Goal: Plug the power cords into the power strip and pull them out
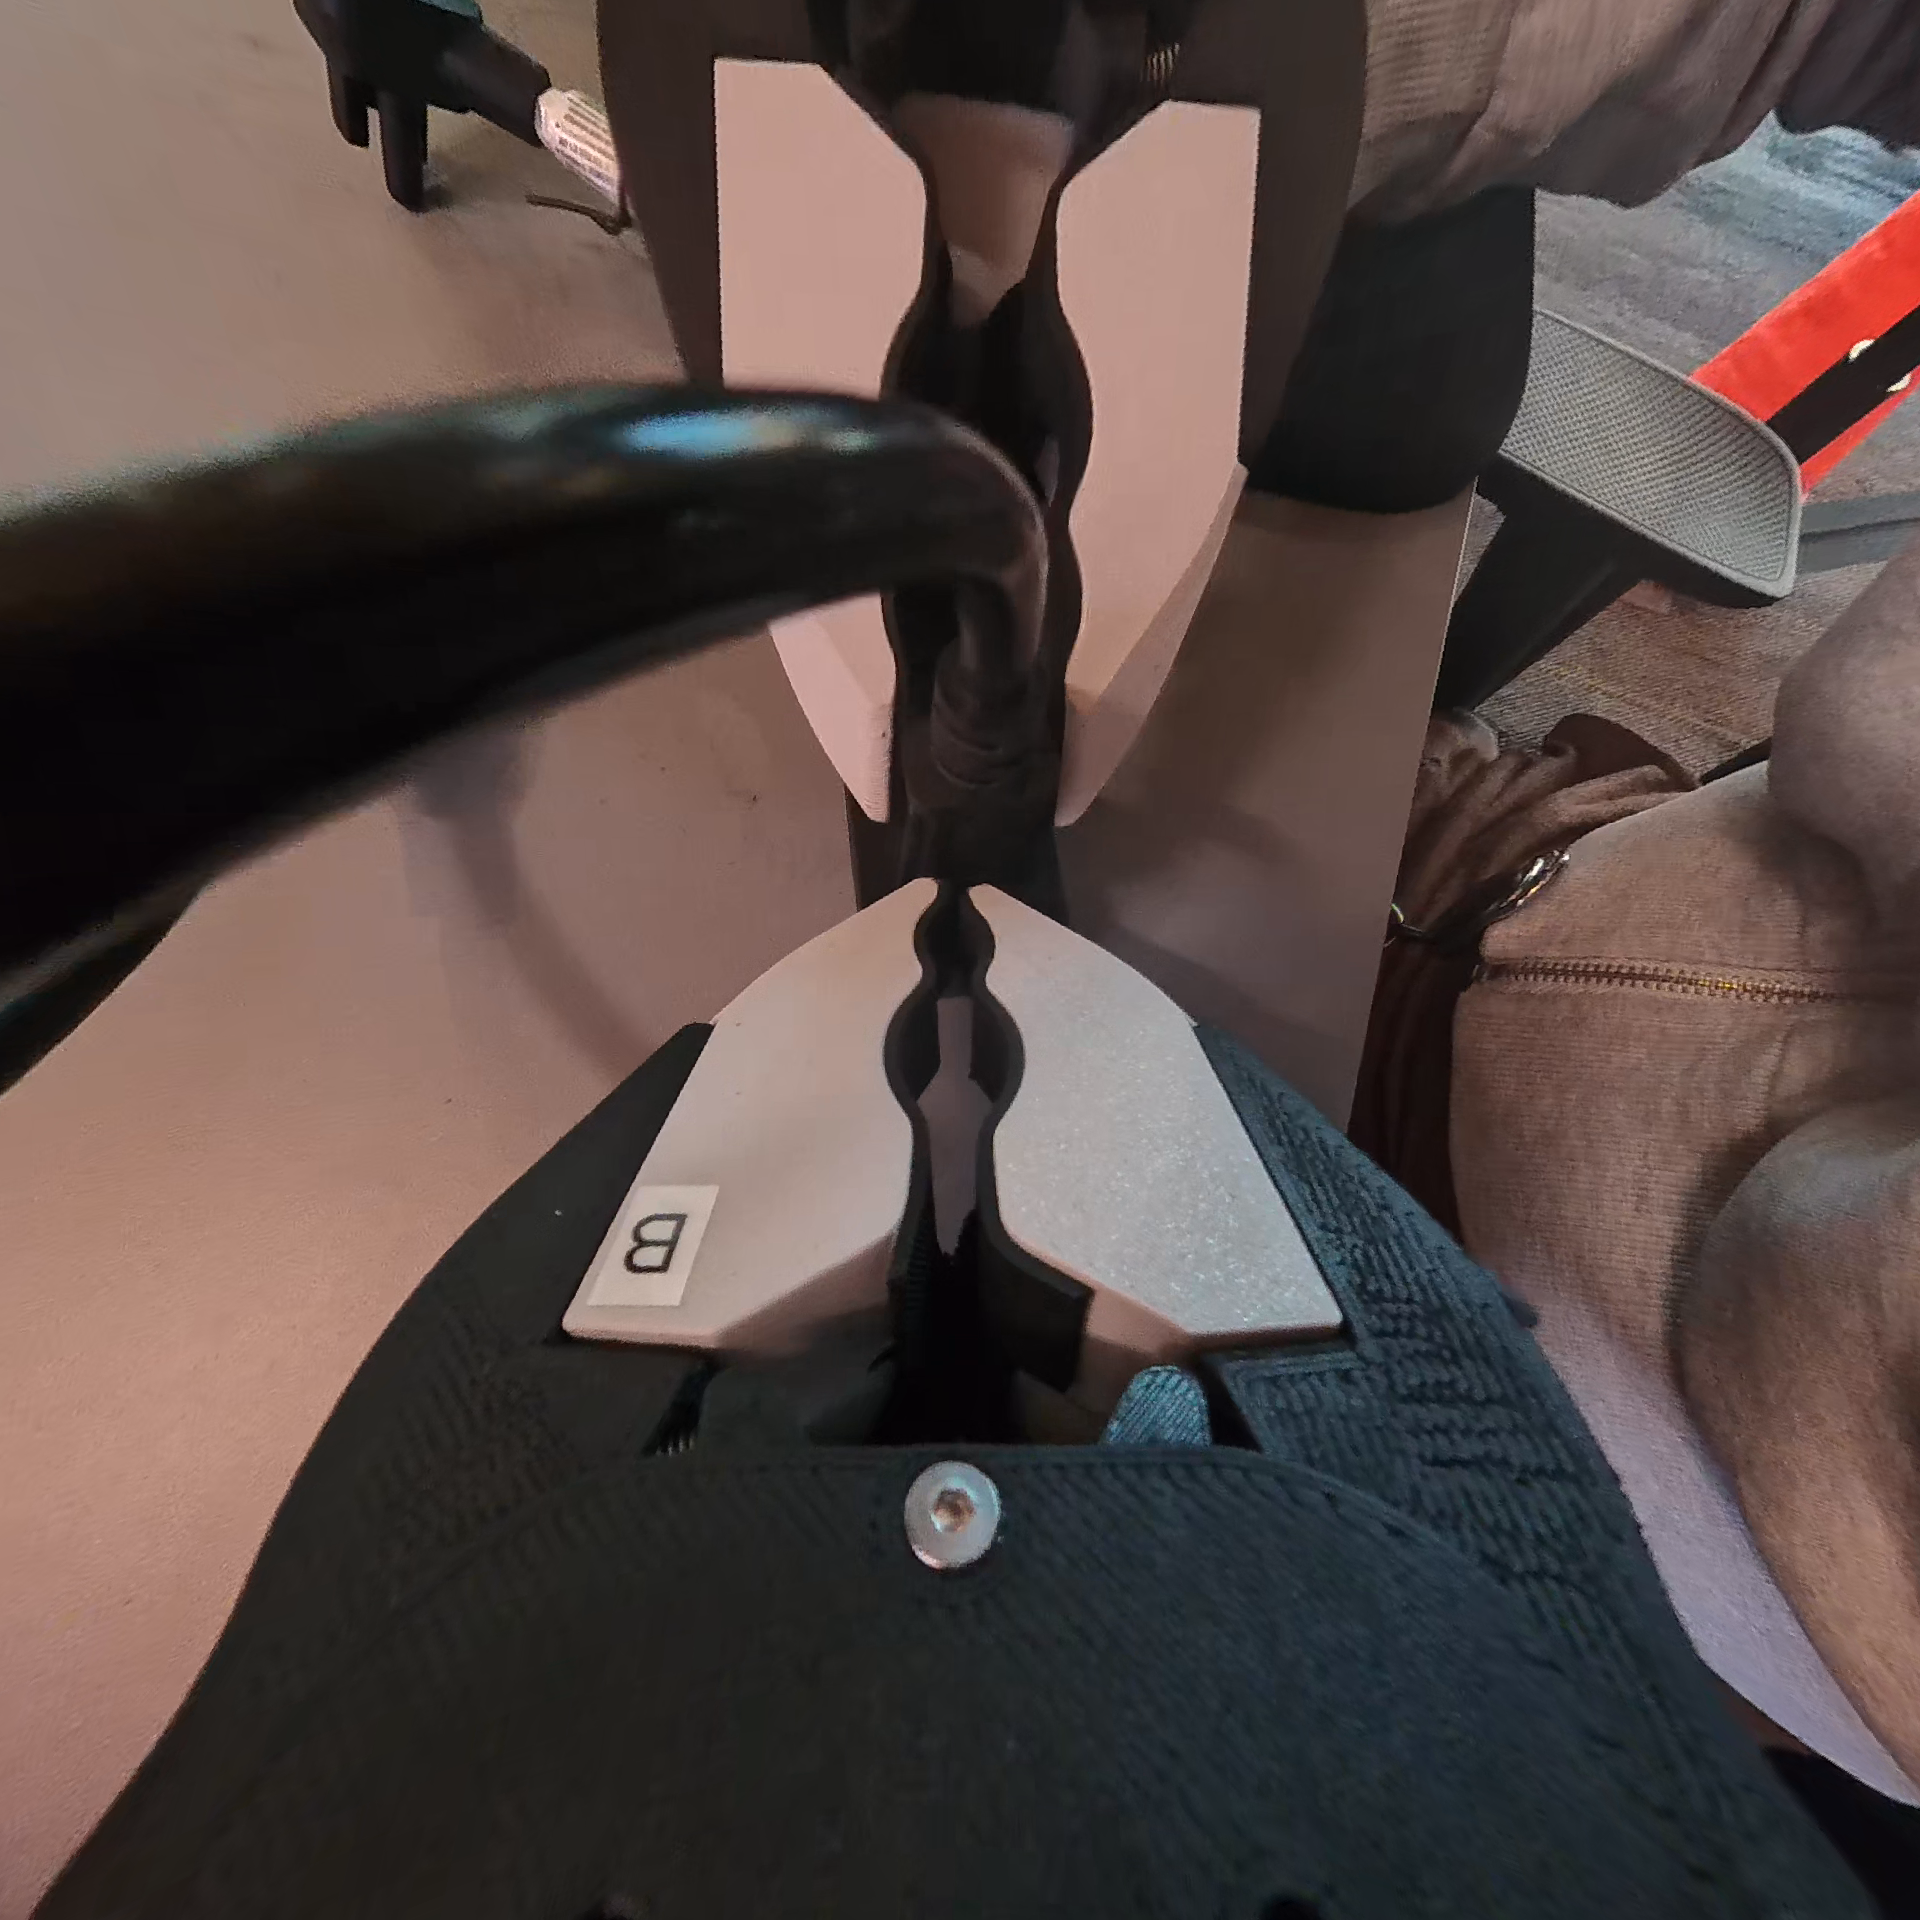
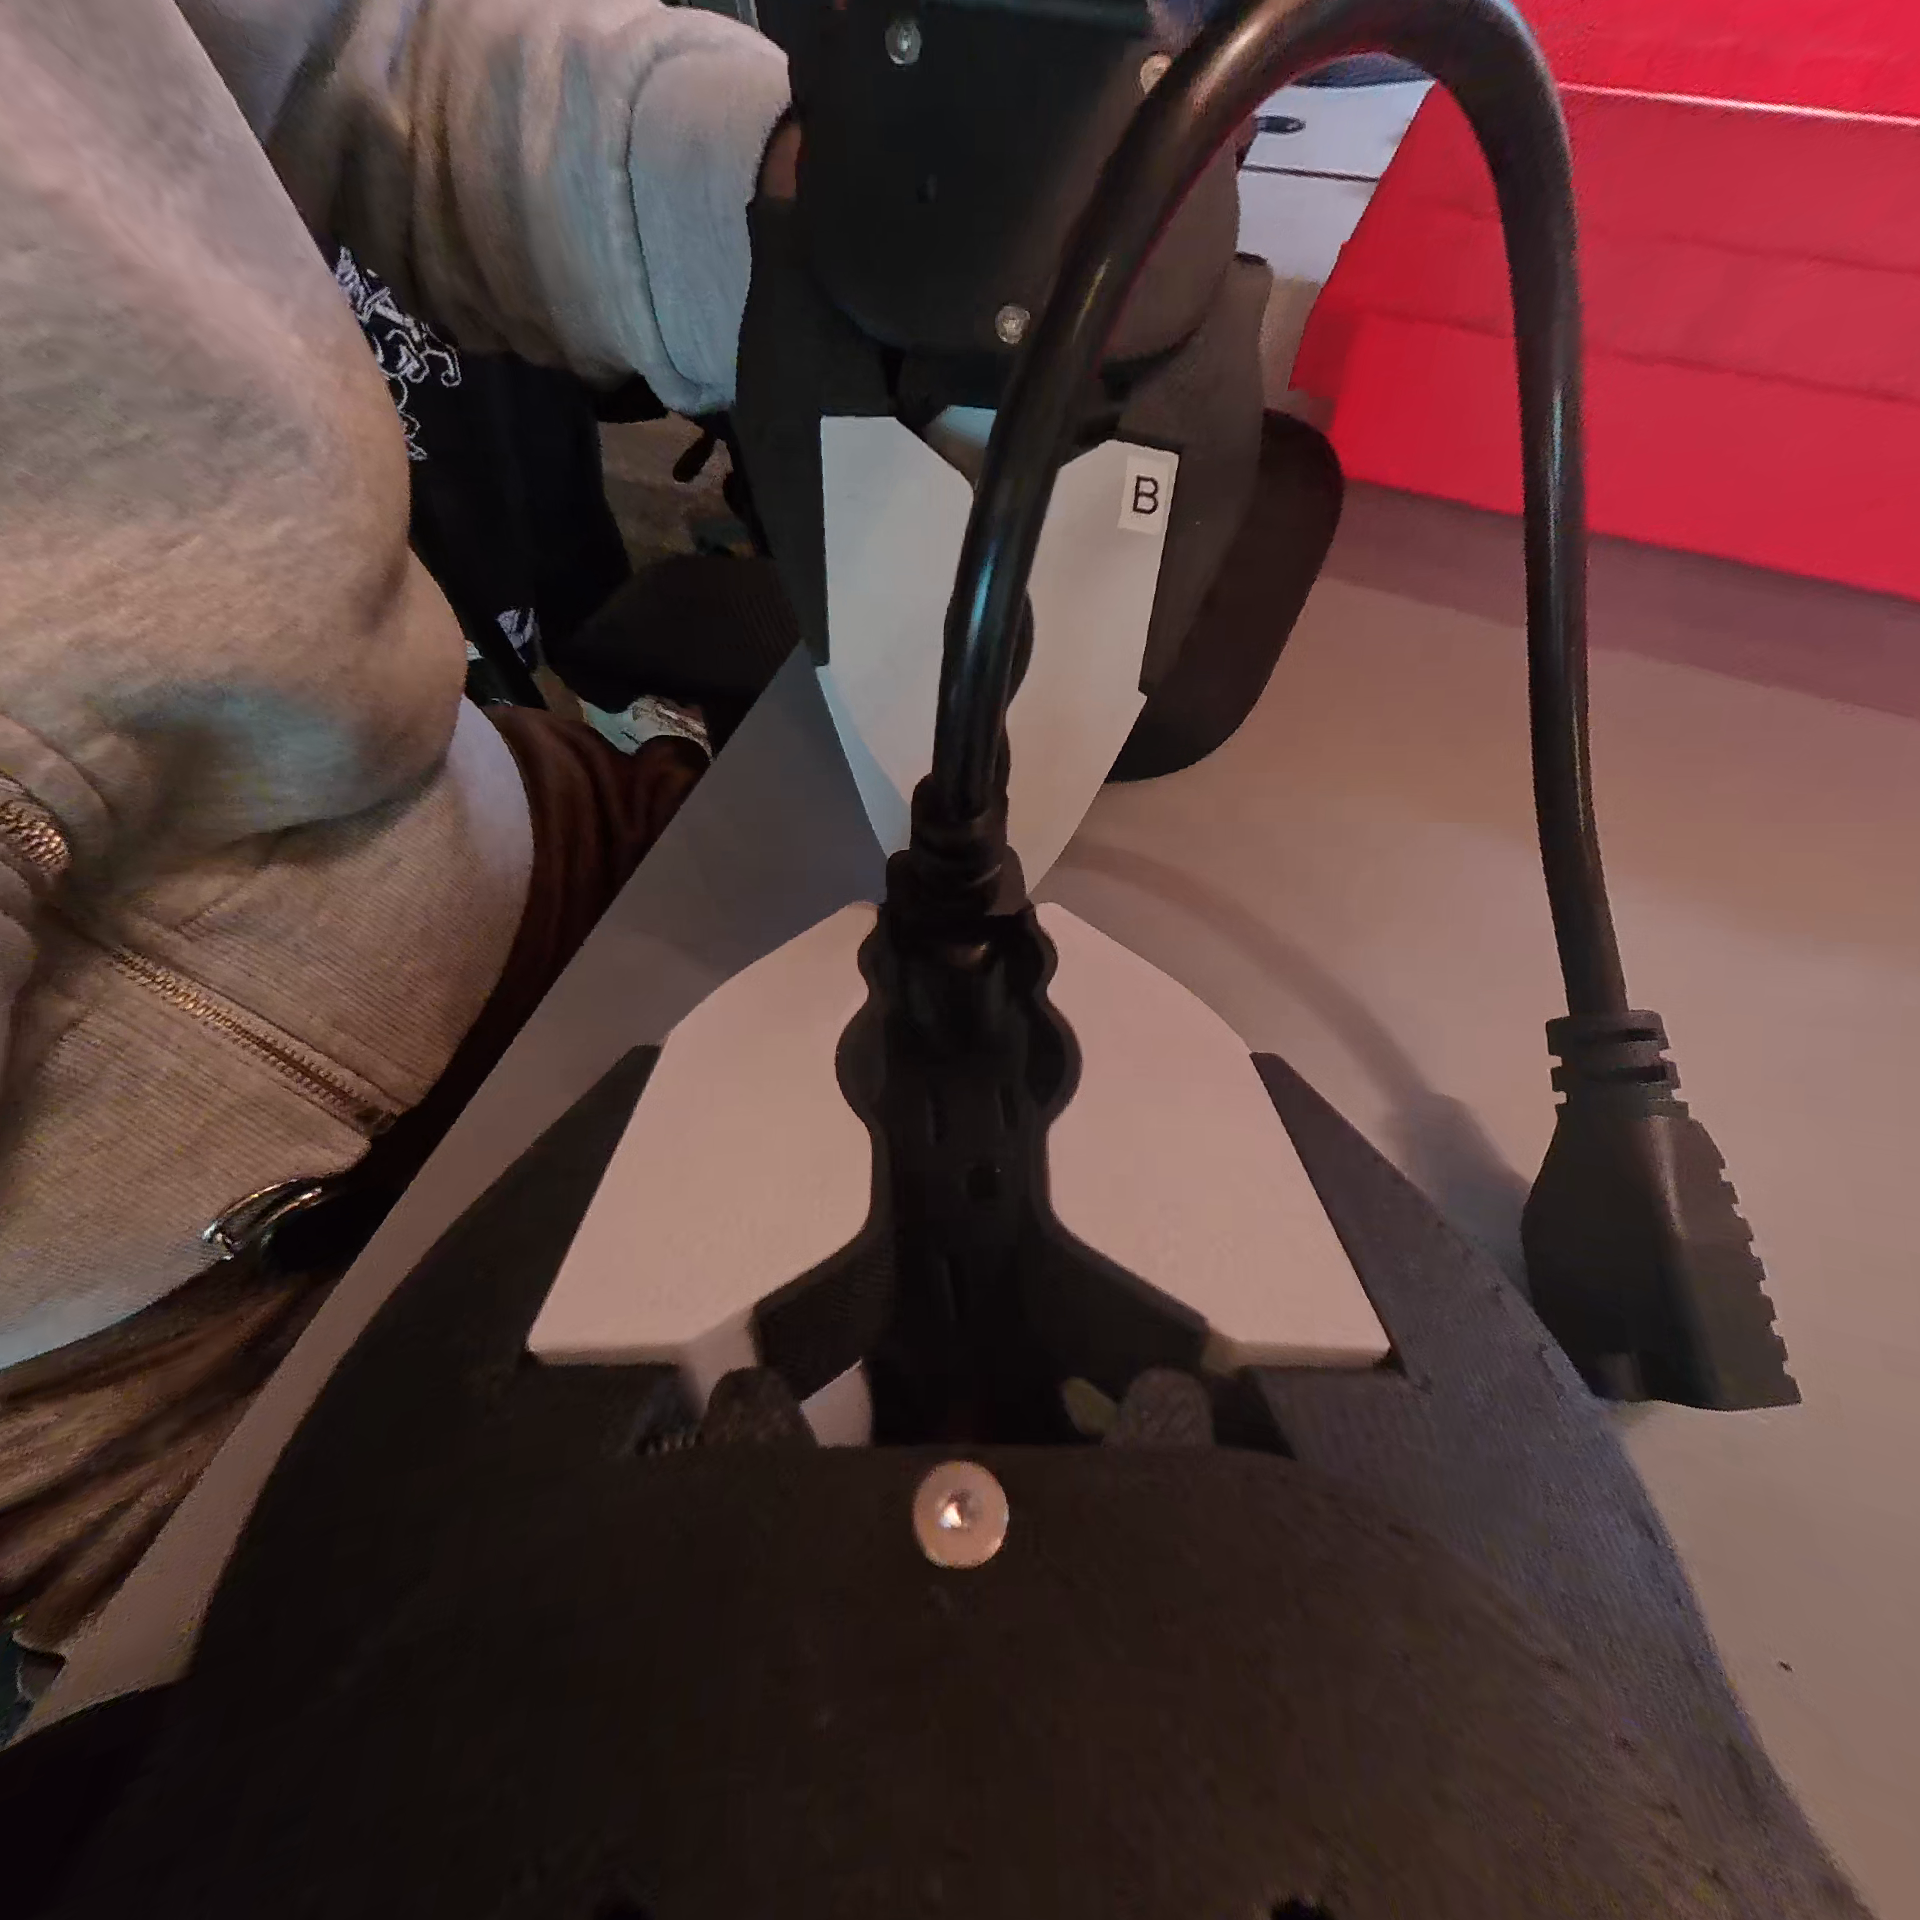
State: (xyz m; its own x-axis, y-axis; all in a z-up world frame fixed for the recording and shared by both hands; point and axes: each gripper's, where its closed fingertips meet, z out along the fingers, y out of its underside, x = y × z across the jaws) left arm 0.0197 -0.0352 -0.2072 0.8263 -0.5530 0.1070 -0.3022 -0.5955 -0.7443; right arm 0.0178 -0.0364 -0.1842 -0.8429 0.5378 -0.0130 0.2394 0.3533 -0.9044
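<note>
My right gripper [image 2: 956, 920] is shut on the black plug [image 2: 961, 1101] of a power cord, which fills the grooves between its pads. The cord [image 2: 1538, 416] rises from the plug, arcs over to the right and ends in a black connector [image 2: 1652, 1247] lying on the table [image 2: 1455, 831]. My left gripper [image 1: 956, 891] is shut, tip to tip, right in front of the right gripper [image 1: 971, 810], which faces it. The plug's ribbed neck [image 1: 977, 727] shows between the right fingers. The cord [image 1: 520, 499] sweeps off to the left. The left gripper's fingers [image 2: 883, 623] show beyond the plug.
A person in a grey-beige zip hoodie [image 2: 208, 520] sits at the table edge [image 1: 1413, 727]. A red wall [image 2: 1662, 260] stands at the far right. A black object with a white tag [image 1: 457, 94] lies at the far left of the table. A grey chair seat [image 1: 1662, 457] is beyond the edge. The grippers are tip to tip, or close to it.
</note>
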